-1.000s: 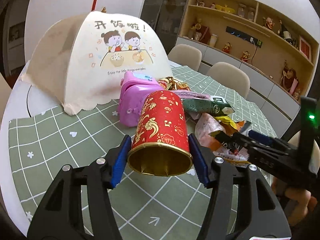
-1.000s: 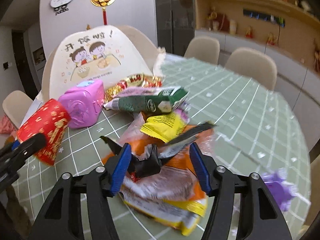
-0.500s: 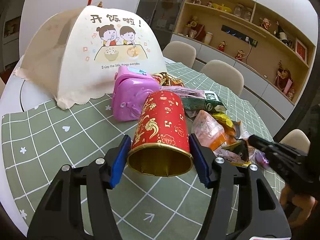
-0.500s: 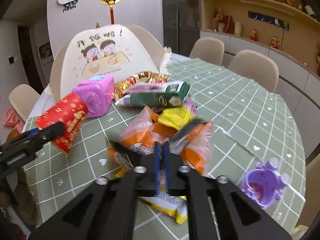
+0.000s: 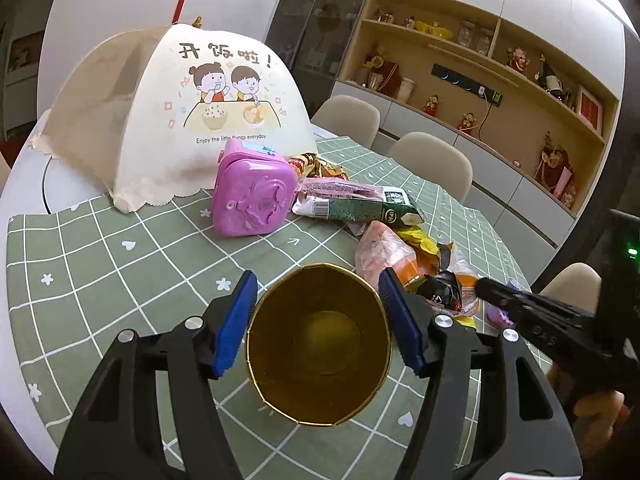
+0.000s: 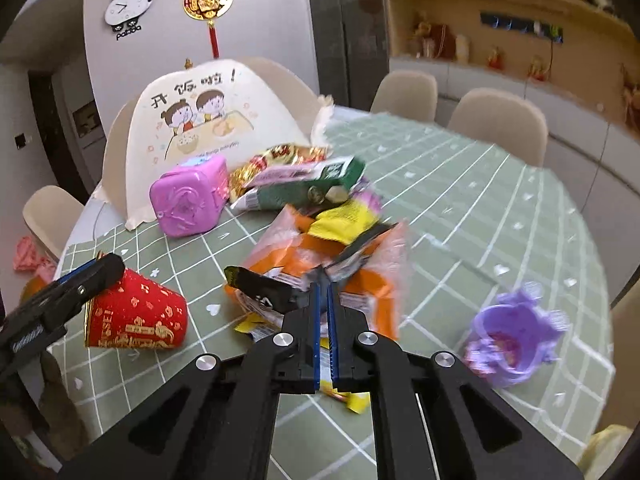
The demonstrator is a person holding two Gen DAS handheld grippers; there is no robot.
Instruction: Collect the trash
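Note:
A red paper cup [image 5: 320,340] with gold print sits between the blue pads of my left gripper [image 5: 318,280], its gold mouth turned toward the camera. The pads touch its sides while the jaws are opening slightly. In the right wrist view the cup [image 6: 140,316] hangs tilted just over the cloth. My right gripper [image 6: 323,292] is shut on a black snack wrapper [image 6: 260,288] at the front of a trash heap. The heap holds an orange wrapper [image 6: 304,256], a yellow one [image 6: 344,220] and a green pack [image 6: 304,192]. The right gripper [image 5: 486,286] also shows beside the cup.
A pink plastic box [image 5: 252,200] stands behind the heap, in front of a white mesh food cover [image 5: 208,112]. A purple toy cup [image 6: 512,340] lies right of the heap. The green checked tablecloth [image 6: 480,200] covers a round table with beige chairs [image 6: 496,120] around it.
My right gripper closed on the black wrapper and drew it slightly back and up. The red cup tipped in the left gripper, so its mouth now faces the camera.

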